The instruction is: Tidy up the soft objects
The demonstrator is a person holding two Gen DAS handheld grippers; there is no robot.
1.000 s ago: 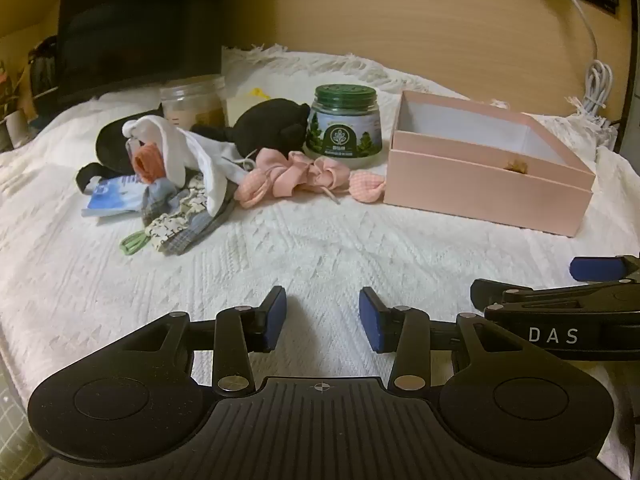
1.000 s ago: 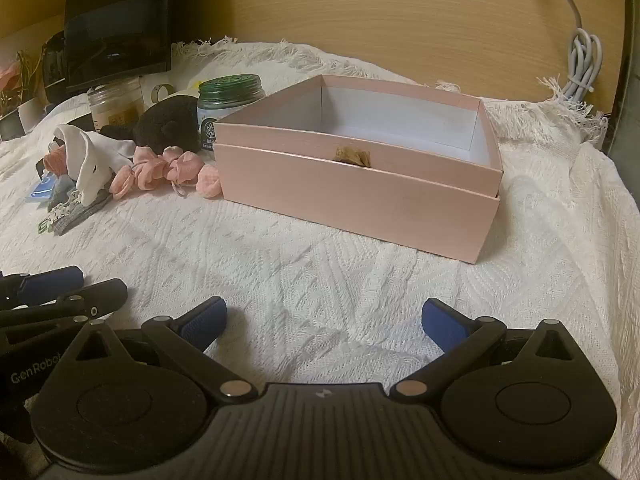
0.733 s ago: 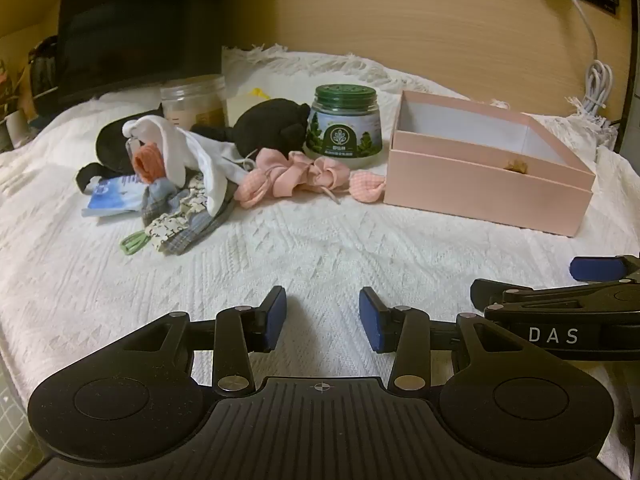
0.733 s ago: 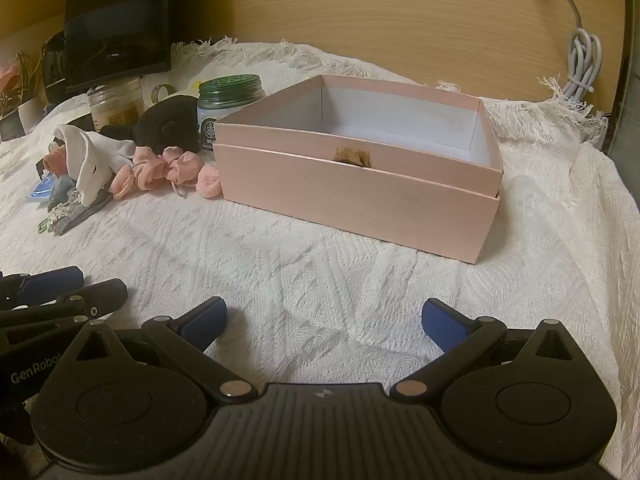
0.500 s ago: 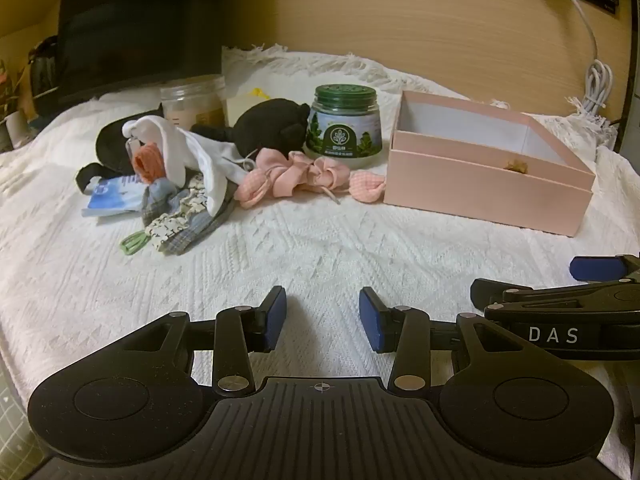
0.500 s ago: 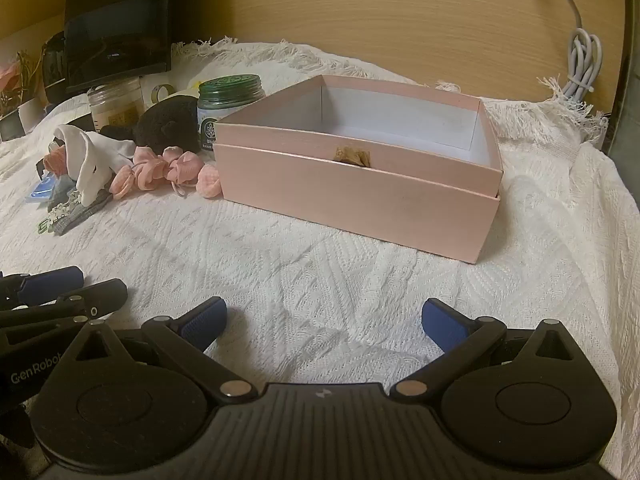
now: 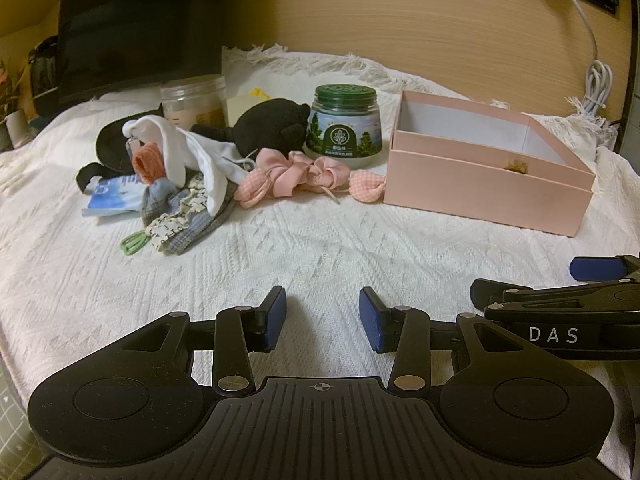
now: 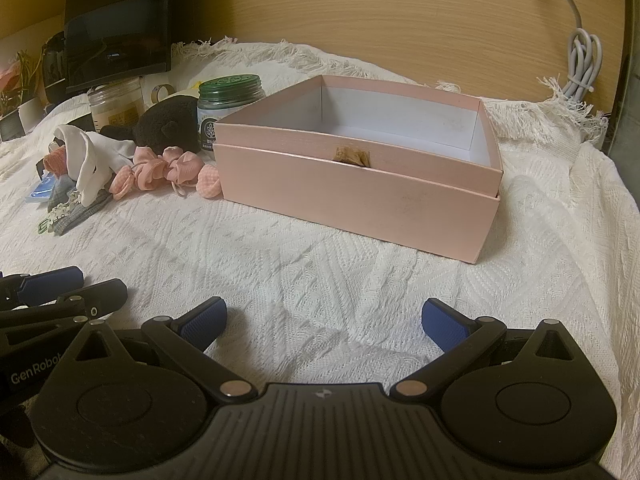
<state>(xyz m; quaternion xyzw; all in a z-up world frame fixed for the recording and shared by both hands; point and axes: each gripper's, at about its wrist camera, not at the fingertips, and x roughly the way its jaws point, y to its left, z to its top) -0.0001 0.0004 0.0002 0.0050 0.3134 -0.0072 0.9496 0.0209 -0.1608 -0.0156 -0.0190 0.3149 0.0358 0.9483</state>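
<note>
Left gripper (image 7: 322, 316): near edge of white knitted blanket (image 7: 304, 248), blue pads partly apart, nothing btwn them, only blanket below. Right gripper (image 8: 324, 322): just beside it on the right, fingers spread wide, nothing btwn, low over the blanket.

Pink box (image 8: 360, 184): open, sat in its own lid, mid-right of blanket, straight ahead of right gripper. White inside; apart from a small tan tuft (image 8: 352, 157) at the near wall, no contents visible.

Soft stuff heaped far left, well apart from both grippers:
- pink scrunchie (image 7: 296, 172) w/ checked pink ends, one end (image 7: 368, 186) just beside box's left wall
- white cloth (image 7: 188, 152) draped over the heap
- orange cloth (image 7: 149, 163) tucked under the white one
- grey-and-cream patterned cloth (image 7: 188, 220) at near side of heap, green clip-like bit (image 7: 134, 243) at its near-left corner
- black plush (image 7: 268, 128) behind scrunchie
- blue-and-white packet (image 7: 114, 200) at left of heap

Behind heap: green-lidded jar (image 7: 345, 126) right next to plush, close to box's far-left corner; clear jar w/ pale contents (image 7: 194, 100) further left. Dark monitor (image 7: 136, 28) at far left against wood panel. White cable (image 7: 596, 80) coiled far right.
</note>
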